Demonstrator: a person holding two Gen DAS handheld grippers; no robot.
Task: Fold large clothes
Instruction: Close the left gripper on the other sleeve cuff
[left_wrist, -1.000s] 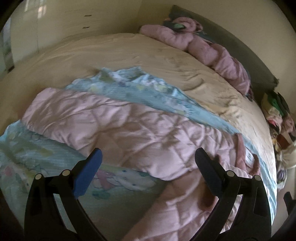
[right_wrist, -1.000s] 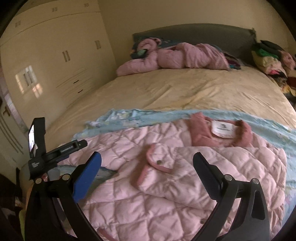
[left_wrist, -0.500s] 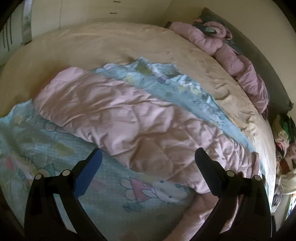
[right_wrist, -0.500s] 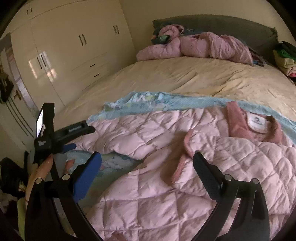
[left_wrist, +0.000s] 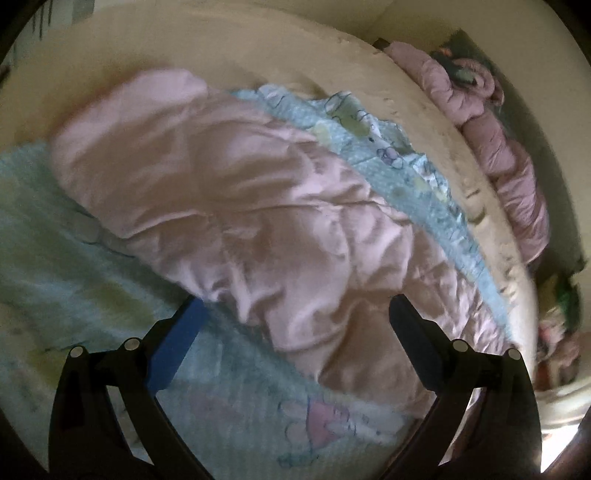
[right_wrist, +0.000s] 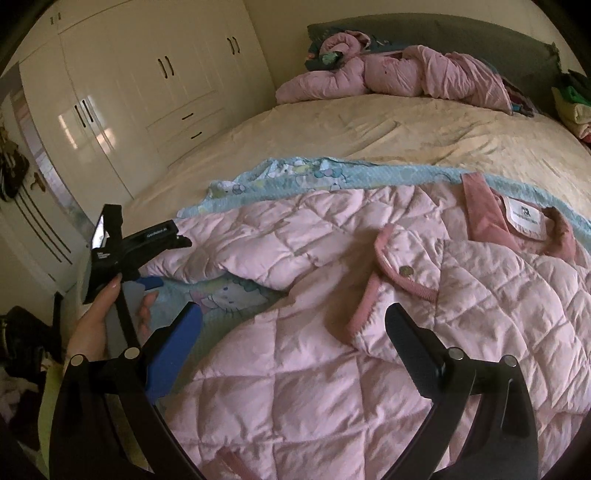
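A pink quilted jacket (right_wrist: 332, 350) lies spread on a light blue cartoon-print blanket (right_wrist: 229, 295) on the bed. Its collar with a white label (right_wrist: 524, 218) is at the right. Its left sleeve (left_wrist: 229, 199) stretches across the left wrist view. My left gripper (left_wrist: 295, 314) is open, its jaws on either side of the sleeve's near edge, low over the blanket. It also shows in the right wrist view (right_wrist: 162, 266), beside the sleeve end. My right gripper (right_wrist: 291, 325) is open and empty above the jacket's body, next to the pocket flap (right_wrist: 402, 273).
A cream bedspread (right_wrist: 388, 136) covers the rest of the bed. A crumpled pink garment (right_wrist: 399, 74) lies by the grey headboard (right_wrist: 443, 33). Stacked clothes (right_wrist: 572, 107) sit at the far right. White wardrobes (right_wrist: 129, 92) stand to the left.
My left gripper has moved down and forward to the sleeve, its jaws now around the sleeve's edge. My right gripper has swung slightly left and lower over the jacket.
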